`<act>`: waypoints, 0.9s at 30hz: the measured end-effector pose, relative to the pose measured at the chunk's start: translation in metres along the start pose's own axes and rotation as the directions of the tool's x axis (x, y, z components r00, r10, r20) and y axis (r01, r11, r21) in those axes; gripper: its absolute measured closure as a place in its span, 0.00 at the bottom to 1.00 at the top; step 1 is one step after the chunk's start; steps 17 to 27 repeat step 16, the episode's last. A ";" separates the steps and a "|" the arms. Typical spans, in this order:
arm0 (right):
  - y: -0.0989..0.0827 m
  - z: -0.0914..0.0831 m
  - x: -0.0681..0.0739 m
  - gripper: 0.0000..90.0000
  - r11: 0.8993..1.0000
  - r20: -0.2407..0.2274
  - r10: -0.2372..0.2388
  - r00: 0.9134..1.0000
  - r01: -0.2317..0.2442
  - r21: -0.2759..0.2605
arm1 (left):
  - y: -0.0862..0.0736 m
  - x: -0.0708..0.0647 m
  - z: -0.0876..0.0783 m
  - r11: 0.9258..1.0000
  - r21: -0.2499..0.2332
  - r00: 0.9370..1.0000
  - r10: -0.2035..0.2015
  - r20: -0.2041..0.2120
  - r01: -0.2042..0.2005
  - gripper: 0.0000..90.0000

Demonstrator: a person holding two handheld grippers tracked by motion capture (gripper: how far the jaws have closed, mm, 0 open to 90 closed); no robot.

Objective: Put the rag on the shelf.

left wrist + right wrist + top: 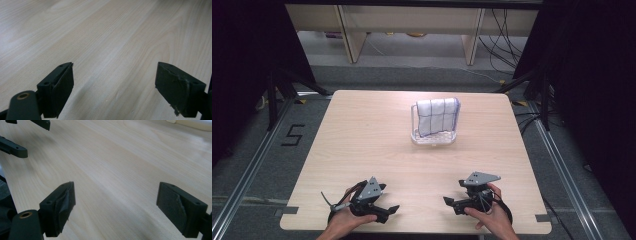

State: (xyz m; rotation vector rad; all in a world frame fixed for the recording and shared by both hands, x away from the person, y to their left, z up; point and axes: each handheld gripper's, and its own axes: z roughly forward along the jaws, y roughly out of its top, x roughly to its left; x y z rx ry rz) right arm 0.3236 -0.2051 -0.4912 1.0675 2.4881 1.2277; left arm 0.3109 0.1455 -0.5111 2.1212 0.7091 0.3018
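Your left hand grips the left gripper from behind, with its 2 jaws spread wide and nothing between the fingers. Your right hand grips the right gripper the same way, its 2 jaws also spread wide, the gap between the fingers empty. Both grippers lie low, fingertips turned inward toward each other, well apart.

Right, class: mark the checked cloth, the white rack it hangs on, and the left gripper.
checked cloth [438, 116], high view, middle of its hanging front face.
white rack [433, 140], high view, front rim of its base.
left gripper [388, 211], high view, between its open fingertips.
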 end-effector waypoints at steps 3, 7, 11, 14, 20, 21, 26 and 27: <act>0.000 0.001 0.000 0.18 1.000 0.004 0.002 1.000 -0.002 -0.003 | 0.000 0.002 -0.001 1.000 0.025 1.000 0.007 -0.002 -0.007 0.17; 0.000 0.001 0.000 0.18 1.000 0.012 0.004 1.000 -0.004 0.002 | 0.000 0.005 0.000 1.000 0.030 1.000 -0.001 -0.016 0.001 0.17; -0.001 0.003 -0.001 0.18 1.000 0.004 -0.006 1.000 0.006 0.004 | -0.001 0.006 0.001 0.999 0.035 1.000 -0.013 -0.018 0.014 0.17; -0.001 0.003 0.000 0.18 1.000 0.005 -0.006 1.000 0.006 0.004 | -0.001 0.006 0.002 0.999 0.033 1.000 -0.006 -0.008 0.006 0.17; -0.001 0.004 0.000 0.18 1.000 0.006 -0.003 1.000 0.003 0.008 | -0.002 0.007 0.002 0.999 0.046 1.000 0.011 -0.009 -0.011 0.17; -0.001 0.004 0.000 0.18 1.000 0.006 -0.003 1.000 0.003 0.008 | -0.002 0.007 0.002 0.999 0.046 1.000 0.011 -0.009 -0.011 0.17; -0.001 0.004 0.000 0.18 1.000 0.006 -0.003 1.000 0.003 0.008 | -0.002 0.007 0.002 0.999 0.046 1.000 0.011 -0.009 -0.011 0.17; -0.001 0.004 0.000 0.18 1.000 0.006 -0.003 1.000 0.003 0.008 | -0.002 0.007 0.002 0.999 0.046 1.000 0.011 -0.009 -0.011 0.17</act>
